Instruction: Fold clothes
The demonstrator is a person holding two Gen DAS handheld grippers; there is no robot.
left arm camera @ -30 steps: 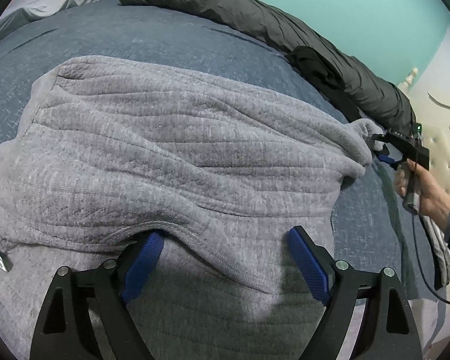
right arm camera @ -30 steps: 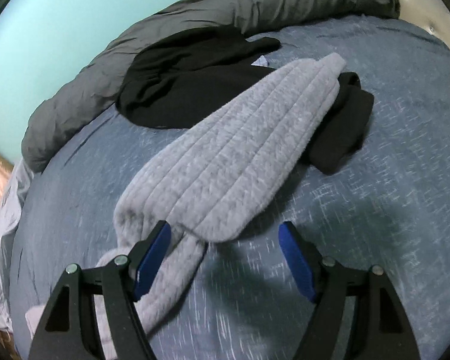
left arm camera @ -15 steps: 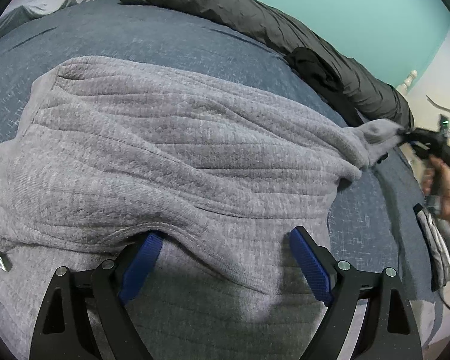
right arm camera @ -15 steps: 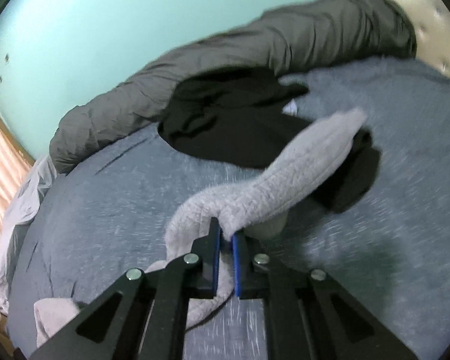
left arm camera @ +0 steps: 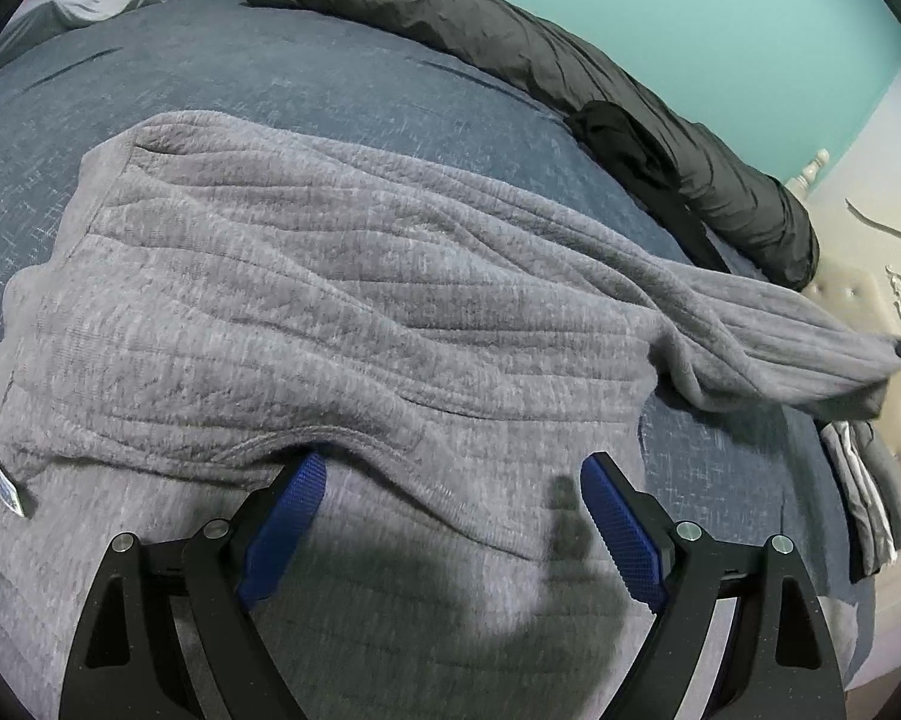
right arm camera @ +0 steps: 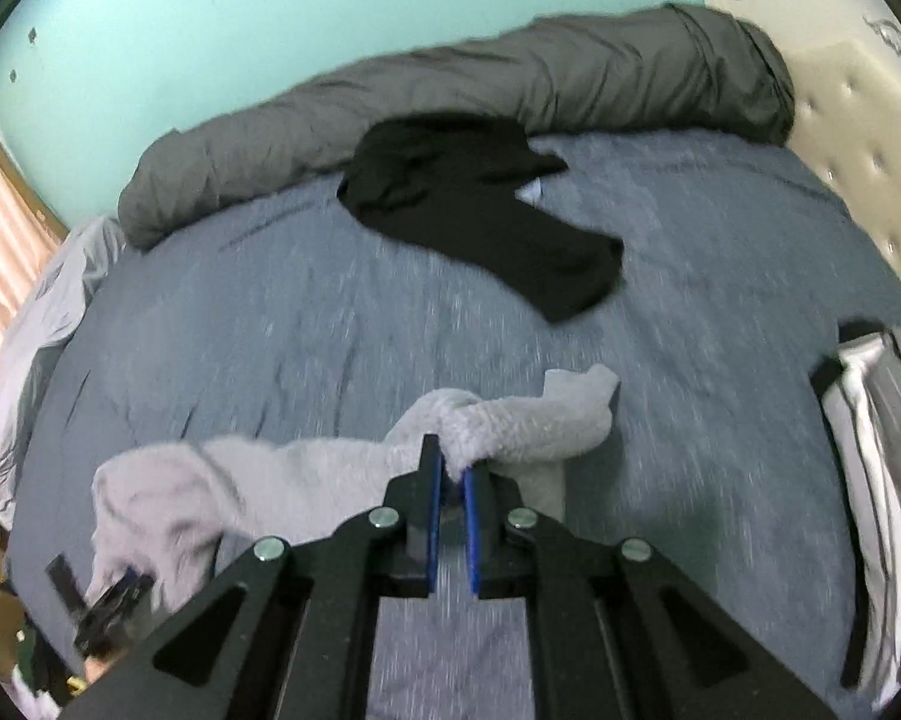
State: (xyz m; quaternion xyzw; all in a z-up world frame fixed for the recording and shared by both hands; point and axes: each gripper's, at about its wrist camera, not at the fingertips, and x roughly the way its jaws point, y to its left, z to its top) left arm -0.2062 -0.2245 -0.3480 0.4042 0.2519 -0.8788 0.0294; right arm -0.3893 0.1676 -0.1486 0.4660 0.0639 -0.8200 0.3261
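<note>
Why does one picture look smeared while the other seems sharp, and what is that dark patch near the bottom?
Right wrist view: streaky motion blur across the blue bedspread, though the right gripper clamping the grey sleeve looks crisp. Left wrist view: mostly sharp; the open left gripper casts a soft shadow on the grey sweater. Both bend straight edges, fisheye-style.

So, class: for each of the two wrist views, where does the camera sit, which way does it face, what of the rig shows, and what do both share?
Left wrist: low over the grey sweater, facing across the bed; open left gripper at the bottom.
Right wrist: above the bed, facing the teal wall; right gripper shut on the sleeve.
Shared: sweater, black garment, rolled duvet.
</note>
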